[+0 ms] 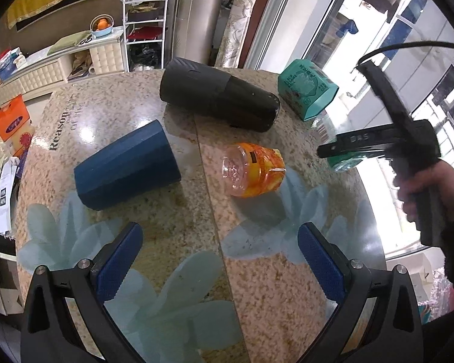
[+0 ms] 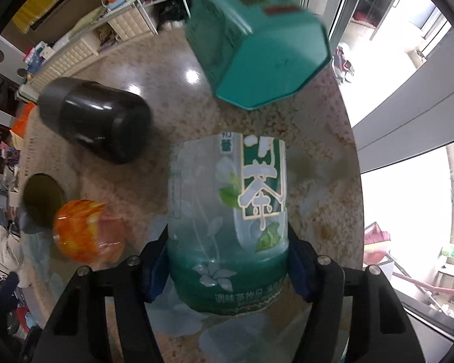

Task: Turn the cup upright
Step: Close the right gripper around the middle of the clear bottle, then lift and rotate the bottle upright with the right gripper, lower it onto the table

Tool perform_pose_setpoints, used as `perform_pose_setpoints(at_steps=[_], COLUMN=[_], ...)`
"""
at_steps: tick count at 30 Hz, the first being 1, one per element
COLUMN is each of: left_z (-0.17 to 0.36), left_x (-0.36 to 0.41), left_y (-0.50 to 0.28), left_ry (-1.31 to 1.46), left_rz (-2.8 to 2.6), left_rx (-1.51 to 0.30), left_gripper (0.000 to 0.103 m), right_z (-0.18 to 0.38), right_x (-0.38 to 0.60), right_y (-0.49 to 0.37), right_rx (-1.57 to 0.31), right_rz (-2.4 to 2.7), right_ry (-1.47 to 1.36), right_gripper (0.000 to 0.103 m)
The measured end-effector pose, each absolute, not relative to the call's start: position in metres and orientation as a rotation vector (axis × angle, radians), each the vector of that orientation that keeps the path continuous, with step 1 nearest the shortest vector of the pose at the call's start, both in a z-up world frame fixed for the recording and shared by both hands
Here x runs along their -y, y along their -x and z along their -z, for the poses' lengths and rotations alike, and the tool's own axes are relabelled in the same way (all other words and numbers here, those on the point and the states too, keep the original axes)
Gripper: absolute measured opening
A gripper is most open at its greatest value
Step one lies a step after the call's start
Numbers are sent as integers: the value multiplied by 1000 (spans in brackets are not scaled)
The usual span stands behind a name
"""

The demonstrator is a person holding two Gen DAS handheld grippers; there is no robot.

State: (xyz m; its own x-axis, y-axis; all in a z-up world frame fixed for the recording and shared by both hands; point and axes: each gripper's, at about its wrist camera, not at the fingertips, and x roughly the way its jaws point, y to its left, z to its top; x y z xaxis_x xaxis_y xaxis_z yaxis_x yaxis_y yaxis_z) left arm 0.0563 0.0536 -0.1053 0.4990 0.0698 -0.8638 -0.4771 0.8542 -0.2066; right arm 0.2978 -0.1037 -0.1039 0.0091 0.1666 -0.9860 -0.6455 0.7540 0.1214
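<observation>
Two views: right fingers (image 2: pixel 227 267) clamp green cup (image 2: pixel 228 220); left fingers (image 1: pixel 221 264) spread, blue cup (image 1: pixel 127 166) beyond.

On the table (image 1: pixel 257 272), the faceted cup (image 1: pixel 127 166) lies left, the flask (image 1: pixel 218 93) behind, the small bottle (image 1: pixel 254 169) centre, the carton (image 1: pixel 307 89) upper right.

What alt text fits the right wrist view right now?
The right gripper is shut on a clear green-labelled cup above the speckled table. Beyond lie a teal box, black cup and orange cup.
</observation>
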Motion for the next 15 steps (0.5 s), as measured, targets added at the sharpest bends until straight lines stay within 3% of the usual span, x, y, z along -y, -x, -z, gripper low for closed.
perform_pose_setpoints(at_steps=[8, 15], left_z=[96, 92], left_x=[-56, -57], left_y=[-31, -5], left_ry=[437, 402], left_rz=[-318, -290], left_rx=[-997, -1000], left_gripper=[103, 103], right_z=[48, 54], right_x=[140, 168], right_y=[-239, -173], right_rx=[-1376, -1421], right_rz=[-707, -727], right_ry=[363, 321], right_gripper=[63, 63])
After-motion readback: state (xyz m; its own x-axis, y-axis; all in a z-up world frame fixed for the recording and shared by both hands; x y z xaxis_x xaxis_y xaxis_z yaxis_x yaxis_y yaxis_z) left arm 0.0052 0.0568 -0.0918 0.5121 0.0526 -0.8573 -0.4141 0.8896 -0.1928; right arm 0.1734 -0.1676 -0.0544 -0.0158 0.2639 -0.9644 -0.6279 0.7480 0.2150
